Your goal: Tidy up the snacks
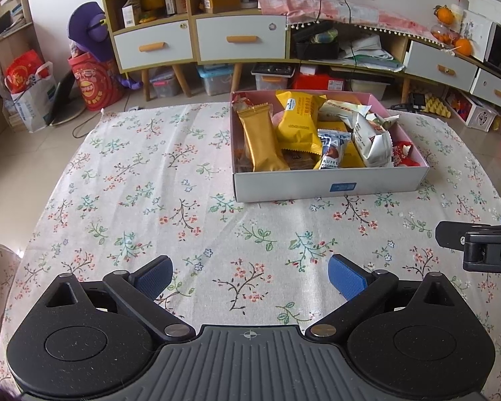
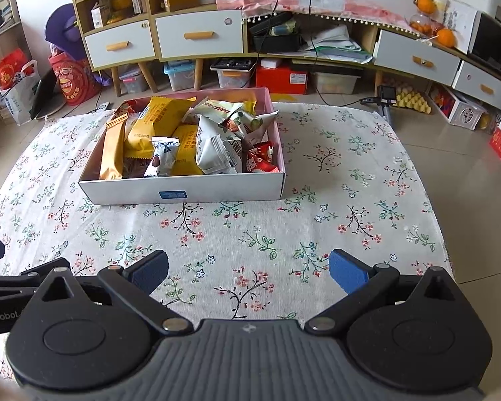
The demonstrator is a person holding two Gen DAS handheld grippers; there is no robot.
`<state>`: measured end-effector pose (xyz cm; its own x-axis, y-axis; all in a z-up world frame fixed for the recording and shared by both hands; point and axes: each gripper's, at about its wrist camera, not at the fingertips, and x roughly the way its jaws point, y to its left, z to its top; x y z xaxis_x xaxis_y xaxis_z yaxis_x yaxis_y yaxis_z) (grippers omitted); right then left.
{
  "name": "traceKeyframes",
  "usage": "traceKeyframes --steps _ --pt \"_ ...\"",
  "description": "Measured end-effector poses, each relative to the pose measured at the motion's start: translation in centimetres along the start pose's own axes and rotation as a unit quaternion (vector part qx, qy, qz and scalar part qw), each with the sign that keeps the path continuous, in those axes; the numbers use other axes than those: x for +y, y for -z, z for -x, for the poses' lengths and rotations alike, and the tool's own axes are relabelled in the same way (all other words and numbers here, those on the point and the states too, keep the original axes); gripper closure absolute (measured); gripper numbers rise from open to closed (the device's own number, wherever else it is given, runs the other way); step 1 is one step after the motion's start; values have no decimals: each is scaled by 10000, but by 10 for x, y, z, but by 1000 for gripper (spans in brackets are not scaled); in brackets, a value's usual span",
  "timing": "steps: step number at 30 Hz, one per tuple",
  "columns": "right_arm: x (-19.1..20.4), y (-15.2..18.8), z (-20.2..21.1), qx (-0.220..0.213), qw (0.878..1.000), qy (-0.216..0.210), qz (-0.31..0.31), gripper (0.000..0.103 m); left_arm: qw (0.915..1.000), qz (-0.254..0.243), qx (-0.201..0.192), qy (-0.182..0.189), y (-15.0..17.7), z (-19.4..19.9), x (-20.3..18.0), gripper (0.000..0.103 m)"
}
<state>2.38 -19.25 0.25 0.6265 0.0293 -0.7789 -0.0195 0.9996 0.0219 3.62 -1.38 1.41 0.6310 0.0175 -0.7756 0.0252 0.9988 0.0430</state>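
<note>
Both tongs, left [image 1: 248, 277] and right [image 2: 248, 272], gape empty, snack box [image 1: 327, 188] well ahead.

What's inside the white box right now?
The white box holds piled snack packets: a gold bar, yellow packs, white bags, a small truffle packet and red sweets. Lower layers are covered.

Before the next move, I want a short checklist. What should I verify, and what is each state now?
1. Left gripper open, nothing held: ok.
2. Right gripper open, nothing held: ok.
3. White cardboard box with pink inside flat on the floral tablecloth: ok.
4. Snacks inside the box, such as the long gold wrapper: ok.
5. Cloth between grippers and box free of loose snacks: ok.
6. Snacks sorted neatly: not ok, they lie piled.
</note>
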Motion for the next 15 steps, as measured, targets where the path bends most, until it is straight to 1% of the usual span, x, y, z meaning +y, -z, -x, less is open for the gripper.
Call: traceKeyframes --steps 15 --pt "1 0 1 -11 10000 -11 4 0 10000 3 1 1 0 0 0 3"
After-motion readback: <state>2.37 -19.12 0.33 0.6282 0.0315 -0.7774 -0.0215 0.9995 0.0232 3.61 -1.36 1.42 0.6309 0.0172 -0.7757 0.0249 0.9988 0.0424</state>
